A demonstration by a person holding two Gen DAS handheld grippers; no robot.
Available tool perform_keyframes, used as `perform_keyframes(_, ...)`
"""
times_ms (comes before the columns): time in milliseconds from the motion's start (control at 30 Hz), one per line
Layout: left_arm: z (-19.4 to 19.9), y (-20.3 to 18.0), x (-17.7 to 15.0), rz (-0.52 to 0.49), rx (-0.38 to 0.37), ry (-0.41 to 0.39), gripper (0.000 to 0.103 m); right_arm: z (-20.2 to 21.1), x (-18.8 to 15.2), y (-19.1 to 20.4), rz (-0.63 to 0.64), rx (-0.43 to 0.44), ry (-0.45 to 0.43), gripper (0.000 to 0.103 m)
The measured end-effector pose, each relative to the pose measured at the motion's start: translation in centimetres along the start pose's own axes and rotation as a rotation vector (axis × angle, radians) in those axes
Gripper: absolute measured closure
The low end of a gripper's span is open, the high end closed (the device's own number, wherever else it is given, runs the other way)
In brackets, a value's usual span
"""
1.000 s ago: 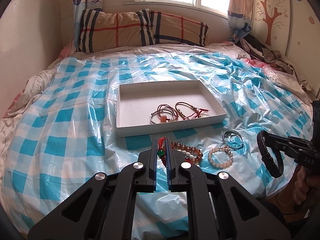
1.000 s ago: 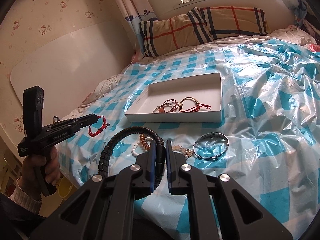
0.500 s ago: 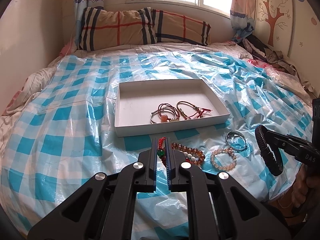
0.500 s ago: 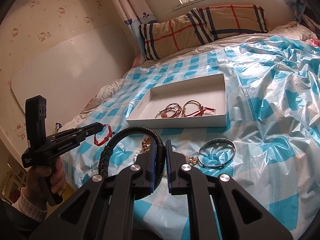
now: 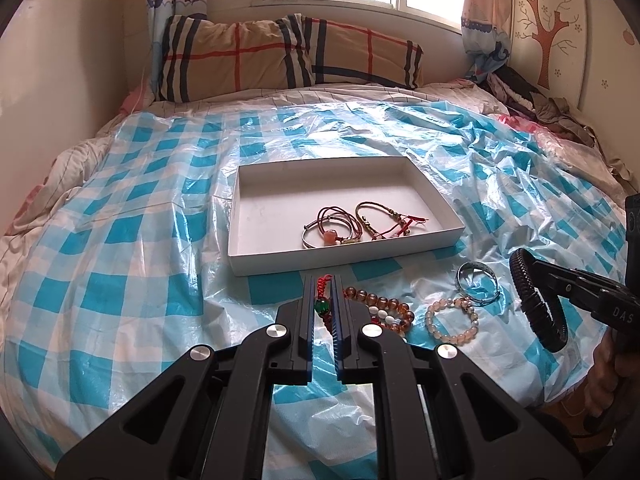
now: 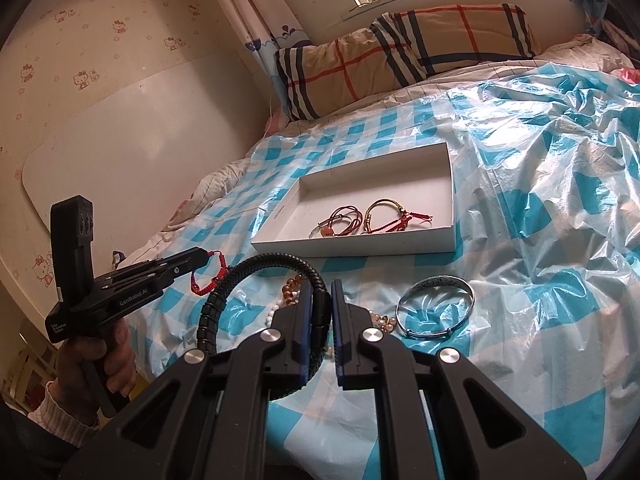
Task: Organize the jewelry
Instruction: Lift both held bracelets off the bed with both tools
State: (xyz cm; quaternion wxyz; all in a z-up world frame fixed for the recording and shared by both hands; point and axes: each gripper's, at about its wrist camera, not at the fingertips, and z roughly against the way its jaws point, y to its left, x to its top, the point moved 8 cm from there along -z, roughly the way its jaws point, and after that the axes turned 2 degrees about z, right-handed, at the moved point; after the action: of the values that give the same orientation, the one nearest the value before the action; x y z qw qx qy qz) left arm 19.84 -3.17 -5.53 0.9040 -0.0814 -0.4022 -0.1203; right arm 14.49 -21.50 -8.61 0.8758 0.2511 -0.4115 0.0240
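Observation:
A white shallow box (image 5: 436, 236) (image 6: 360, 246) lies on the blue-checked plastic sheet and holds two corded bracelets (image 5: 340, 226) (image 6: 374, 220). My left gripper (image 5: 322, 280) is shut on a red cord bracelet with a green bead (image 5: 322, 306), which hangs as a red loop (image 6: 208, 276) in the right wrist view. My right gripper (image 6: 320, 286) is shut on a black braided bracelet (image 6: 224, 296) (image 5: 536, 304). An amber bead string (image 5: 384, 308), a pale bead bracelet (image 5: 452, 320) and a silver bangle (image 5: 478, 286) (image 6: 436, 308) lie in front of the box.
A plaid pillow (image 5: 288, 56) lies at the head of the bed under the window. Clothes (image 5: 532, 100) are piled at the far right. The plastic sheet (image 6: 560, 152) is crumpled to the right of the box. A hand (image 6: 96, 360) grips the left tool.
Both grippers keep their bracelets and have barely shifted; the view of the bed has slid slightly.

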Motion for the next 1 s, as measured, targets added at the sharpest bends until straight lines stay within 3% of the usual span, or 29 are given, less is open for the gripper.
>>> perform_keyframes(1000, -0.50, -0.20, 0.19, -0.001, 0.001, -0.001, 0.096, -0.92, 0.76, -0.11, 0.000, 0.002, -0.012, 0.092)
